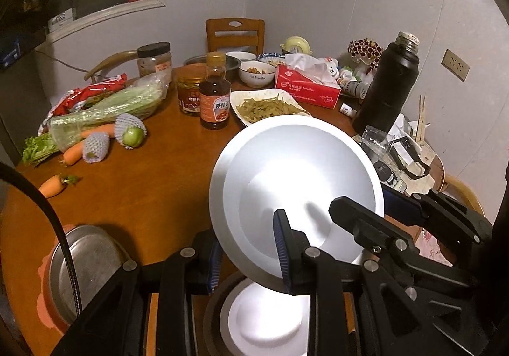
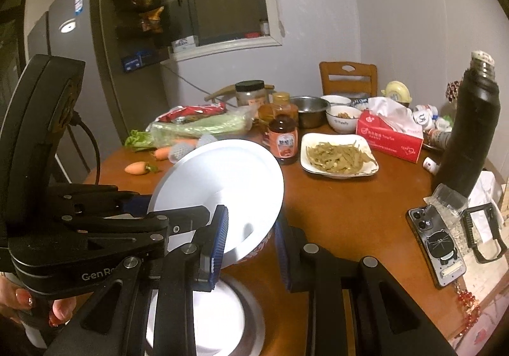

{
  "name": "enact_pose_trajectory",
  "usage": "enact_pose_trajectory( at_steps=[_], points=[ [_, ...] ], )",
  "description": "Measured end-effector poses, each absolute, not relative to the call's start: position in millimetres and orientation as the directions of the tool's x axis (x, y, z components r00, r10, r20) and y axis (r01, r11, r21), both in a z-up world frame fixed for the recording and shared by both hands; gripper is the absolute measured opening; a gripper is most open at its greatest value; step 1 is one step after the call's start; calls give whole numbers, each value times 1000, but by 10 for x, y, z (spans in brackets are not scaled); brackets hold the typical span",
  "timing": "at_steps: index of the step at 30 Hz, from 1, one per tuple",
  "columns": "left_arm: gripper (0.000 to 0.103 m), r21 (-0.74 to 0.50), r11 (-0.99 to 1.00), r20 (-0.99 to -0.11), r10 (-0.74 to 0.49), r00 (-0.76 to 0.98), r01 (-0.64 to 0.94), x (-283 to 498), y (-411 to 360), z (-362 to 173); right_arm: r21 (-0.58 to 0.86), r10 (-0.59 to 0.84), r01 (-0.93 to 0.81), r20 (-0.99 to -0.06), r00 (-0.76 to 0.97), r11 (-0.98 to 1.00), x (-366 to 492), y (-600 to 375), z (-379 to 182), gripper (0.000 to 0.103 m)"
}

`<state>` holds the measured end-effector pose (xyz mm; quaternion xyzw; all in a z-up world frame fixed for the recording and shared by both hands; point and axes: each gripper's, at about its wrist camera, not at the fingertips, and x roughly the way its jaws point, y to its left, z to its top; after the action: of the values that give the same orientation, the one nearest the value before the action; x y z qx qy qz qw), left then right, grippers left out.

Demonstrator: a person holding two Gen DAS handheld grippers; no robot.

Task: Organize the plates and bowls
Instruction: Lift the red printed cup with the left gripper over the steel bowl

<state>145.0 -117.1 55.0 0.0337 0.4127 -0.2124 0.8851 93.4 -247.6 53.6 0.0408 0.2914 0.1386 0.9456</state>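
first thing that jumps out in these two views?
The tilted white plate, lit bright, held up over the near edge of the wooden table by both the left gripper and right gripper, jaws shut on its rim. Below it lies another white plate. Behind: a dish of green beans, then a red tissue box.

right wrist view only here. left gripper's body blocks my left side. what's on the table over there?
Observer: A round steel basin in an orange holder, near the edge of the round wooden table, left of the left gripper.
Operator: Is that gripper actually on the lifted white round plate?
Observer: Yes. Its blue pads sit on either side of the plate's lower rim, shut on it.
Operator: Anything hidden behind the plate?
Observer: A green fruit in a white foam net, lying beside the carrots.
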Motion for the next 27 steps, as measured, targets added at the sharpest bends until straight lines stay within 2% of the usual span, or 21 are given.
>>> enact_pose_trajectory(
  at_steps=[17,27],
  points=[
    [30,-135,918,-728,-348,591,374,925,-1034,618,145,321,-288,-512,797,947,403,-2414,651,31],
    [30,-127,932,-743,-316,590,340,765,-1002,486,154,350,-319,-536,768,935,269,-2388,522,31]
  ],
)
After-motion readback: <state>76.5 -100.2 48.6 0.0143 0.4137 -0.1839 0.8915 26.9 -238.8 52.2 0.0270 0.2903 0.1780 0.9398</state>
